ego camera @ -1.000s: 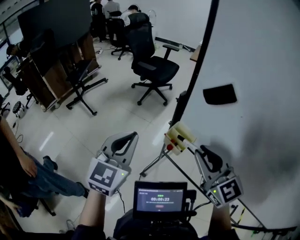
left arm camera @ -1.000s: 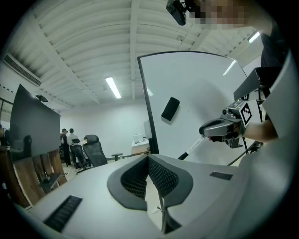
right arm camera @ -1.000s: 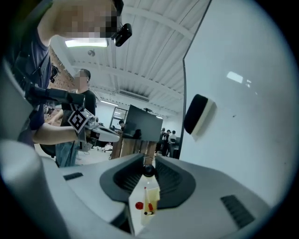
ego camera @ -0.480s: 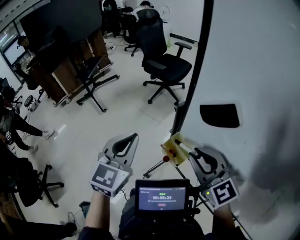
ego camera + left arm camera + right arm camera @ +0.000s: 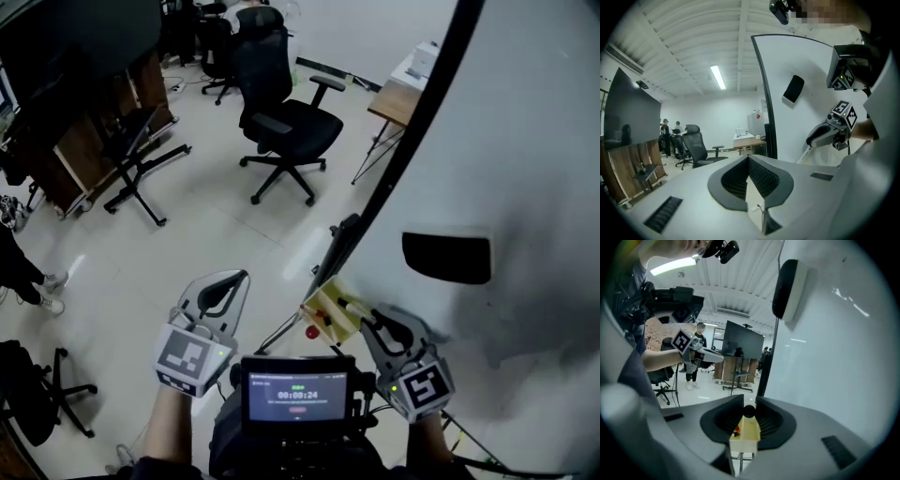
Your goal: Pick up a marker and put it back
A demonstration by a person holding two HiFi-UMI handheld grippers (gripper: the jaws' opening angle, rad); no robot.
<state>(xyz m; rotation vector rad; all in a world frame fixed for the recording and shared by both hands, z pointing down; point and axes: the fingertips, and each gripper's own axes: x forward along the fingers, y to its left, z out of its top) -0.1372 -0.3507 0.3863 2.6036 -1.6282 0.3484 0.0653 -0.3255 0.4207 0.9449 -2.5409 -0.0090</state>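
Note:
A whiteboard [image 5: 525, 141] fills the right side, with a pale yellow marker tray [image 5: 323, 309] at its lower left corner. My right gripper [image 5: 370, 317] is just right of the tray, shut on a black marker [image 5: 353, 307] that points into it. In the right gripper view the marker's black end [image 5: 749, 411] shows between the jaws of the right gripper [image 5: 749, 404], directly over the tray [image 5: 744, 432]. A red-capped marker [image 5: 312, 332] lies at the tray's near end. My left gripper [image 5: 232, 277] hangs over the floor to the left, shut and empty, its pads meeting at the tip [image 5: 748, 159].
A black eraser [image 5: 447, 256] sticks to the board above the tray. A black office chair [image 5: 281, 112] stands on the floor behind, with desks and a folded stand [image 5: 131, 159] further left. A small screen [image 5: 297, 397] sits between my arms. People stand at the far left.
Both grippers have come lower and slightly left in the head view. The right gripper with its marker has closed in on the tray. The left gripper stays shut.

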